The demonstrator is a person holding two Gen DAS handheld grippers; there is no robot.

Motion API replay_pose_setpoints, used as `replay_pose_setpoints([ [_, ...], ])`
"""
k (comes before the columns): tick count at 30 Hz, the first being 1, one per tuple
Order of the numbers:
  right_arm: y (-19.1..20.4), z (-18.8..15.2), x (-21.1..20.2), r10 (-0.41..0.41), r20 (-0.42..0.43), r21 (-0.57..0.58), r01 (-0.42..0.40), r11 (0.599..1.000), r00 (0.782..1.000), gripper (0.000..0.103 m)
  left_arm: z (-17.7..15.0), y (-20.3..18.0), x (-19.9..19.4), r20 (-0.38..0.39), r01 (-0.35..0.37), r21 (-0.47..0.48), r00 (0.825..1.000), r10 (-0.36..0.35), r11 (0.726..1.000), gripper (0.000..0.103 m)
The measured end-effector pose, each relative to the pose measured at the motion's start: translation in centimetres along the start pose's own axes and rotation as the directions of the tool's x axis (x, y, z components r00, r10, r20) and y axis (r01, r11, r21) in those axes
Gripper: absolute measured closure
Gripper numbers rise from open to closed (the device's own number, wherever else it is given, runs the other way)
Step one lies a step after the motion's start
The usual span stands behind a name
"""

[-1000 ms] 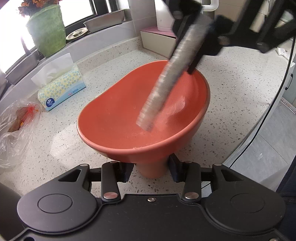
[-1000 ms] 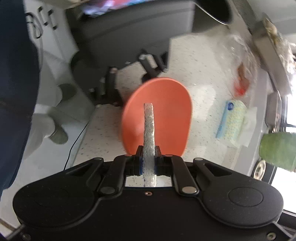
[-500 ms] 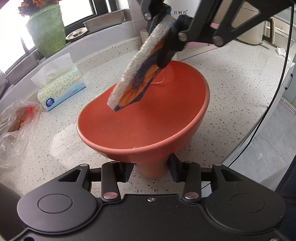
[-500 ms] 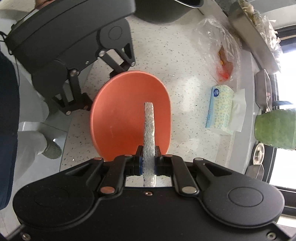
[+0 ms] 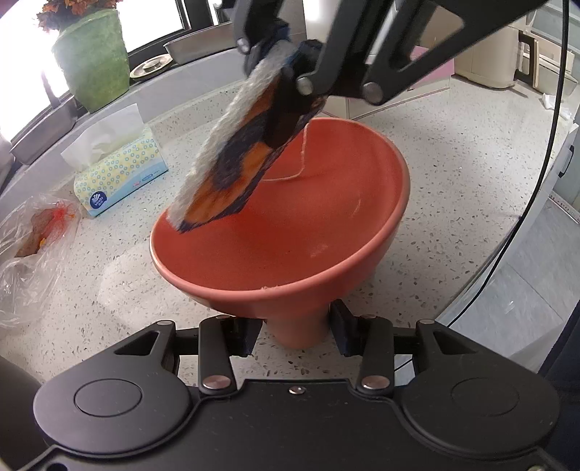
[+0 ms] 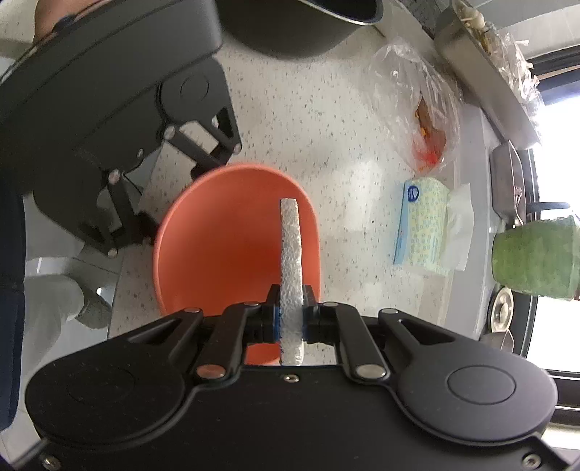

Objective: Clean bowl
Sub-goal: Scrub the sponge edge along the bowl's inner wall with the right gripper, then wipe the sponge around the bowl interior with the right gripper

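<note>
An orange bowl (image 5: 290, 232) on a round foot stands on the speckled counter (image 5: 471, 152). My left gripper (image 5: 295, 331) is shut on that foot, one finger on each side. My right gripper (image 5: 281, 78) comes in from the top and is shut on a flat scouring sponge (image 5: 224, 159), white-edged with an orange and dark blue face. The sponge slants down and its lower end is at the bowl's left inner rim. In the right wrist view the sponge (image 6: 290, 253) is edge-on between the right gripper (image 6: 291, 320) pads, over the bowl (image 6: 224, 253).
A tissue box (image 5: 119, 174) and a clear plastic bag (image 5: 32, 246) lie left of the bowl. A green pot (image 5: 92, 58) and metal trays stand on the window ledge. The counter edge and a black cable (image 5: 536, 181) run on the right. A dark pot (image 6: 308, 21) stands nearby.
The sponge has swung from the bowl's right inner side to its left rim and turned its flat face toward the left camera. The left gripper and the bowl stayed still.
</note>
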State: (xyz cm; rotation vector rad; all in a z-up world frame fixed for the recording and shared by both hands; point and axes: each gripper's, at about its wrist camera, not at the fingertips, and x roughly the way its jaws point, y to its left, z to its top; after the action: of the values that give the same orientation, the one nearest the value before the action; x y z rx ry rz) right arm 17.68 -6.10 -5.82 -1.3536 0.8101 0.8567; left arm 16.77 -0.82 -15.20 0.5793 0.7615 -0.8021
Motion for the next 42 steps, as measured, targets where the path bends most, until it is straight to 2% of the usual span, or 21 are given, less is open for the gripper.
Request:
replay_pose_setpoints([
  [13,1.0,1.9,-0.6,0.044,0.058,-0.044,-0.041,0.998,0.997,0.091,0.3,-0.6,0.1,-0.004,-0.012,-0.014,1.000,0.012,1.000,0.062],
  [24,2.5,2.1,-1.9,0.091,0.068,-0.081,-0.086,0.993,0.993,0.091,0.6,-1.1,0.2,-0.006,-0.018,-0.021,1.000,0.018,1.000,0.062],
  [35,3.8,1.0,-3.1,0.148,0.029,-0.121,-0.144,0.982,0.989,0.091,0.6,-0.7,0.3,-0.005,-0.011,-0.016,1.000,0.011,1.000,0.062],
  [42,4.4,-0.2,-3.3,0.140,-0.002,-0.139,-0.139,0.981,0.990,0.091,0.7,-0.7,0.4,-0.004,-0.012,-0.011,1.000,0.012,1.000,0.062],
])
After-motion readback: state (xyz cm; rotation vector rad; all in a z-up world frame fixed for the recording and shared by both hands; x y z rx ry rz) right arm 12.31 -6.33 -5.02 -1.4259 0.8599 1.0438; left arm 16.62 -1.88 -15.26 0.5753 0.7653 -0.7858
